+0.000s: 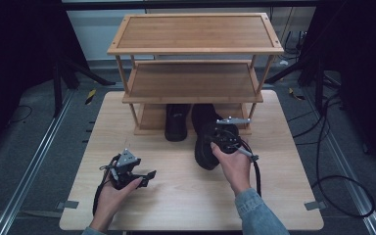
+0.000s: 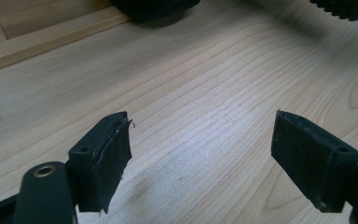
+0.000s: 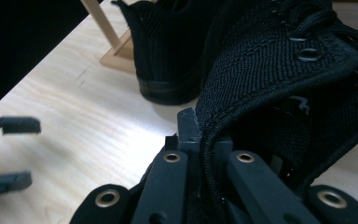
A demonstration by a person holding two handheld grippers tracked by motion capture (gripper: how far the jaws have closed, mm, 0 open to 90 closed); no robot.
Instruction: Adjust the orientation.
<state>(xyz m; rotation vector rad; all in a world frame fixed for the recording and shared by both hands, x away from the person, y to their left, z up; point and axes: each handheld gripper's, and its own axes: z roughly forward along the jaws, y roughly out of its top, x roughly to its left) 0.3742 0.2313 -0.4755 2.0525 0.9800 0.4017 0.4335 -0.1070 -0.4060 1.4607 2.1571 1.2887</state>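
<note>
Two black canvas shoes are on the wooden table. One shoe (image 1: 177, 122) stands with its toe under the shelf rack's bottom tier. The other shoe (image 1: 204, 142) lies just right of it, heel toward the person. My right gripper (image 1: 219, 138) is shut on the collar edge of this second shoe (image 3: 279, 70), with the fabric pinched between the jaws. The first shoe's heel (image 3: 163, 51) shows behind it. My left gripper (image 1: 149, 175) rests low at the table's front left, its jaws open over bare wood, pads (image 2: 114, 154) wide apart with nothing between them.
A three-tier wooden shelf rack (image 1: 196, 49) stands at the back of the table (image 1: 186, 200); its base frame (image 2: 51, 39) lies ahead of the left gripper. Black cables trail across the floor on the right. Tape tabs mark the table's front corners.
</note>
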